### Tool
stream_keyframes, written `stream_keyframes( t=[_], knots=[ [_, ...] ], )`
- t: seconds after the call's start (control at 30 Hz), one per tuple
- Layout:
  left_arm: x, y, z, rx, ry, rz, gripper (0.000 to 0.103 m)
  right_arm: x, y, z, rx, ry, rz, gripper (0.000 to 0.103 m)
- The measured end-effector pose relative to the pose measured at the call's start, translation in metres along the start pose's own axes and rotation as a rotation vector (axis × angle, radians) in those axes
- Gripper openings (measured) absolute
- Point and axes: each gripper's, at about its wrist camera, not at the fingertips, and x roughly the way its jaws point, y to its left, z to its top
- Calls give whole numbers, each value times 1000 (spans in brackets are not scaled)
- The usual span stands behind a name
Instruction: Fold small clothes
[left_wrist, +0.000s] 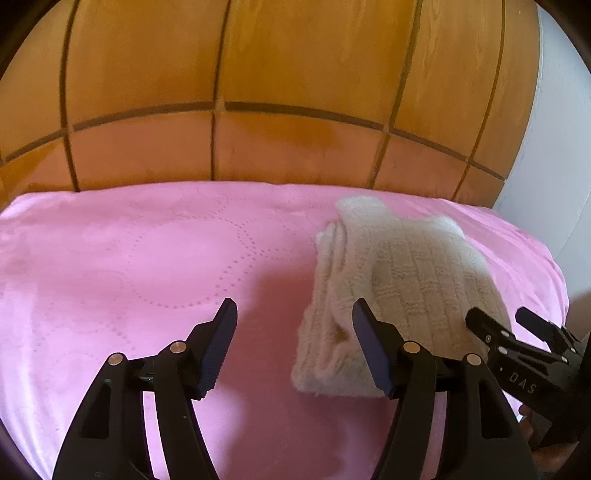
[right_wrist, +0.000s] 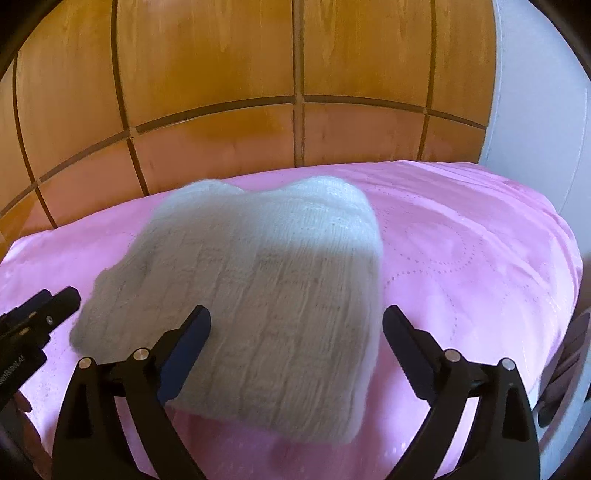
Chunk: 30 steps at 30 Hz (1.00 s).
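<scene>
Both grippers angle down over the bed. The folded knit lies on the pink cover. The left gripper is spread beside it, gripping nothing; the right gripper is spread wide above its near edge, pads clear.

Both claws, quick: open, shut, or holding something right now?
Left claw: open, nothing between its fingers; the folded cream knit lies beside it.
Right claw: open wide, straddling the knit on the pink bedspread, not gripping it.

"DAS" in pale letters on the right tool's black body.
</scene>
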Motion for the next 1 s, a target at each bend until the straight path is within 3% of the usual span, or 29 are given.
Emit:
stream_keyframes(
  t=[0.03, 0.2, 0.43, 1.0],
  knots=[
    [-3, 1, 0, 0, -4, 8, 71, -4, 2, -3, 5, -2, -4, 96],
    [-21, 10, -8, -17, -32, 37, 72, -19, 11, -18, 34, -13, -12, 99],
    [-32, 19, -24, -35, -35, 87, 88, -37, 20, -37, 90, -16, -22, 101],
    [-44, 16, -57, -5, -20, 146, 94, -47, 32, -60, 94, -29, -87, 101]
  ],
)
